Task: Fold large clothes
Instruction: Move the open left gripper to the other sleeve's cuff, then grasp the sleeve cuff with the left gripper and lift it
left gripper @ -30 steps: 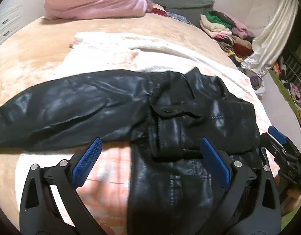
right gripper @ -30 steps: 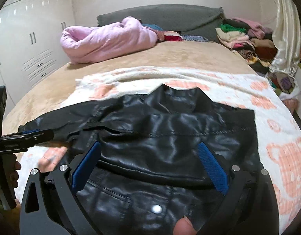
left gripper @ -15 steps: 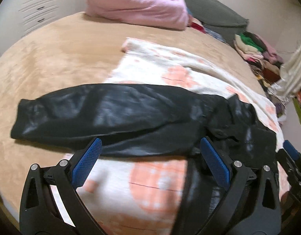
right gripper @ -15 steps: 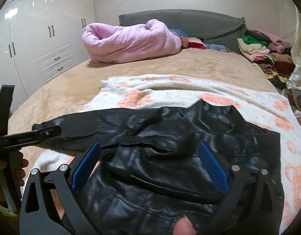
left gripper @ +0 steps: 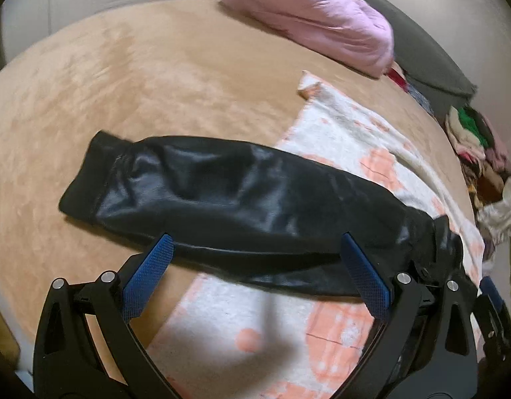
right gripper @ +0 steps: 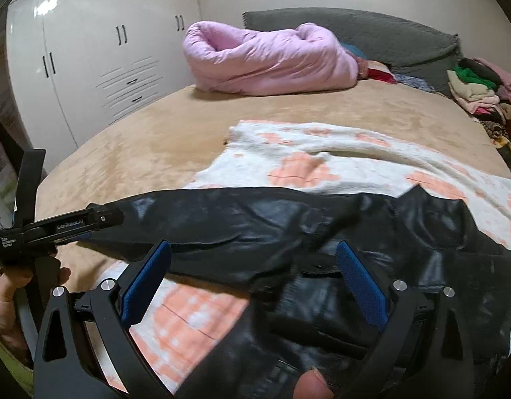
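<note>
- Above the bed's near edge, the left tool hovers with its blue pads spread apart, gripping nothing.
- The right tool is likewise spread wide and empty, over the jacket's body.
- The jacket is black, glossy and creased; its sleeve stretches flat from the blanket onto the bedspread.
- Compared with half a second ago, the left view has swung further left along the sleeve, so the cuff now sits nearer the middle.
</note>
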{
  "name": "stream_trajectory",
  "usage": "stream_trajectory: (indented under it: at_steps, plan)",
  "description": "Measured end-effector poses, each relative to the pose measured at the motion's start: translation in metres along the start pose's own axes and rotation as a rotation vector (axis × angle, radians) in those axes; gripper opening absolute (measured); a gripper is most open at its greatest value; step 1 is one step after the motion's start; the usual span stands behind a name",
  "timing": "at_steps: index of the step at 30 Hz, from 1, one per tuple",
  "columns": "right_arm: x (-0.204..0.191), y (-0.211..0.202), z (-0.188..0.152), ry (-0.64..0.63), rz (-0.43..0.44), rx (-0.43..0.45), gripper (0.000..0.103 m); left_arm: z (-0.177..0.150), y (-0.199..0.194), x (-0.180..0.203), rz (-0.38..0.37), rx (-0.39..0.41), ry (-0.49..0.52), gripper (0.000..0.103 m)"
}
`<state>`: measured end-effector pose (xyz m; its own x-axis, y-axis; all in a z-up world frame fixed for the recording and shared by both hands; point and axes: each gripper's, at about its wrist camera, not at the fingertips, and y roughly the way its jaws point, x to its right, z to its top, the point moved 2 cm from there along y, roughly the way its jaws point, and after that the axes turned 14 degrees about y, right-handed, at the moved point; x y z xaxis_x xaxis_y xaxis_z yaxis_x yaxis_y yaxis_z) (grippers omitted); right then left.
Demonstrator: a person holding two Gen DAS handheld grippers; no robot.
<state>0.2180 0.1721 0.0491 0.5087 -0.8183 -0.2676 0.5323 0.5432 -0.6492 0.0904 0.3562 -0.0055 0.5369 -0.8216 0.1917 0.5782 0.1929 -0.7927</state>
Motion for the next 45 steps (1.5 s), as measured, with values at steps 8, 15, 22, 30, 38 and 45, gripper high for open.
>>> stream_trajectory:
  at_steps: [8,15,22,30,38,45]
  plan:
    - [-0.033,0.019,-0.003,-0.017,0.047,-0.021,0.099,-0.010,0.004,-0.040,0.045,-0.024,-0.113,0.094]
    - [-0.029,0.023,-0.016,-0.020,0.043,-0.036,0.099,-0.022,0.034,-0.067,0.032,-0.101,-0.226,0.094]
    - [-0.001,0.014,-0.022,0.035,0.014,-0.027,0.099,-0.017,0.045,-0.076,0.013,-0.022,-0.284,0.061]
    - [0.041,-0.010,-0.025,0.093,-0.044,0.030,0.099,0.004,0.007,-0.064,-0.118,0.149,-0.282,0.004]
    - [0.089,-0.036,-0.035,0.172,-0.118,0.068,0.099,0.033,-0.077,0.012,-0.230,0.386,-0.069,0.001]
    - [0.135,-0.060,-0.041,0.246,-0.178,0.101,0.099,0.037,-0.113,0.091,-0.341,0.472,0.079,0.001]
